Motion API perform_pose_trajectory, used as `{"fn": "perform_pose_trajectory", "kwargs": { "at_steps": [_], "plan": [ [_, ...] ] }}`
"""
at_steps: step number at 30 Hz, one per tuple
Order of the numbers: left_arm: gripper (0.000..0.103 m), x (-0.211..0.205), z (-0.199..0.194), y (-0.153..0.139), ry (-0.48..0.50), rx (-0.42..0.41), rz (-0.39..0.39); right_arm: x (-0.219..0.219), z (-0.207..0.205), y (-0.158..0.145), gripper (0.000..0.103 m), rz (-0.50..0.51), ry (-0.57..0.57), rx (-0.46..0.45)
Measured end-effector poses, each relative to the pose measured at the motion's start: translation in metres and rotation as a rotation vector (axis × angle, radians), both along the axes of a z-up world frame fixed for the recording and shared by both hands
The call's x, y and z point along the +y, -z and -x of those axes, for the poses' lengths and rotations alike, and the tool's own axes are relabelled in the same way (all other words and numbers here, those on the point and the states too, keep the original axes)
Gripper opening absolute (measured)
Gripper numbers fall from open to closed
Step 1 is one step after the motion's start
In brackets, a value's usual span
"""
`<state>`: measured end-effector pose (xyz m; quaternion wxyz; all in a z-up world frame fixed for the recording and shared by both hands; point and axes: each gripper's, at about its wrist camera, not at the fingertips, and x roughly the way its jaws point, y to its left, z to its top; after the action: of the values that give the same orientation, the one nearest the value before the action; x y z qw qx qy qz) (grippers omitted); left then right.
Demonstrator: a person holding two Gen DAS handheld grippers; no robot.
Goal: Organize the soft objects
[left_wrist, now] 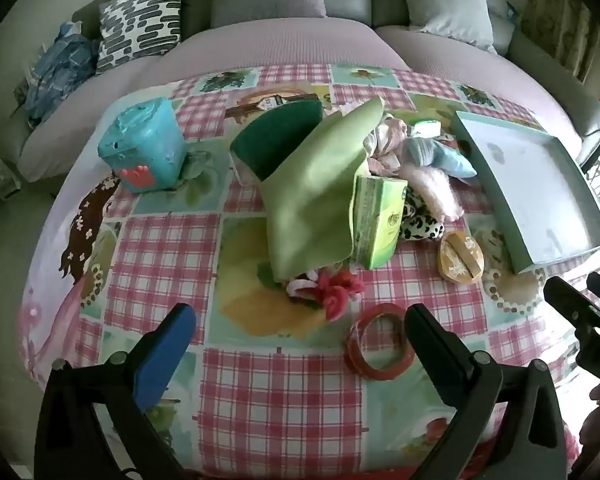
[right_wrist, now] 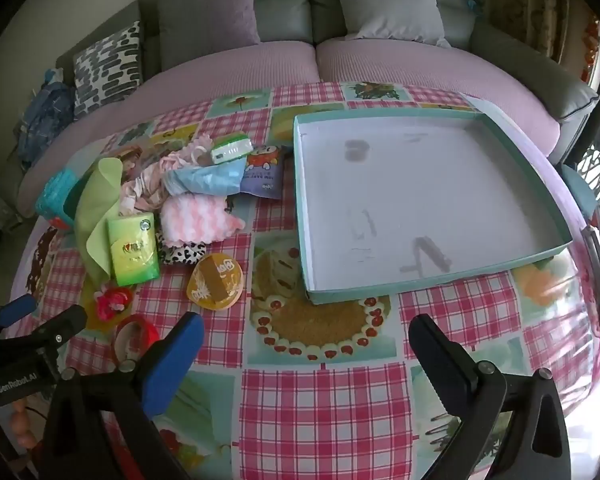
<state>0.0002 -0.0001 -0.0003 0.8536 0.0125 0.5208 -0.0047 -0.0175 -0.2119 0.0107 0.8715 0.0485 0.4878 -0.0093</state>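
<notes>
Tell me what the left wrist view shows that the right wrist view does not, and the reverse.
Left wrist only: the blue dinosaur-shaped container in full and the dark green sponge.
Right wrist only: the whole teal tray, nothing in it, and a cartoon-printed pouch.
Both: the green tissue pack, light green cloth, red tape ring, and both grippers open, left gripper, right gripper.

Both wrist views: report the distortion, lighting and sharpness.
Left wrist view: strong fisheye bend with dark vignetted corners, the tablecloth bulges like a dome; soft, dim, greenish light. Right wrist view: same curvature, the tray edges bow; daylight glare at the right rim, the far sofa slightly soft.
</notes>
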Motion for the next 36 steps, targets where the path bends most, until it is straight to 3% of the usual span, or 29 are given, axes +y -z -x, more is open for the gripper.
{"fn": "perform_pose_trajectory", "kwargs": {
  "at_steps": [36],
  "plan": [
    [0.103,-0.0011,0.0005,0.0016,-0.004,0.009,-0.036,0.0039,-0.0011,0.0033,0.103,0.012,-0.007,0.006]
  ]
}}
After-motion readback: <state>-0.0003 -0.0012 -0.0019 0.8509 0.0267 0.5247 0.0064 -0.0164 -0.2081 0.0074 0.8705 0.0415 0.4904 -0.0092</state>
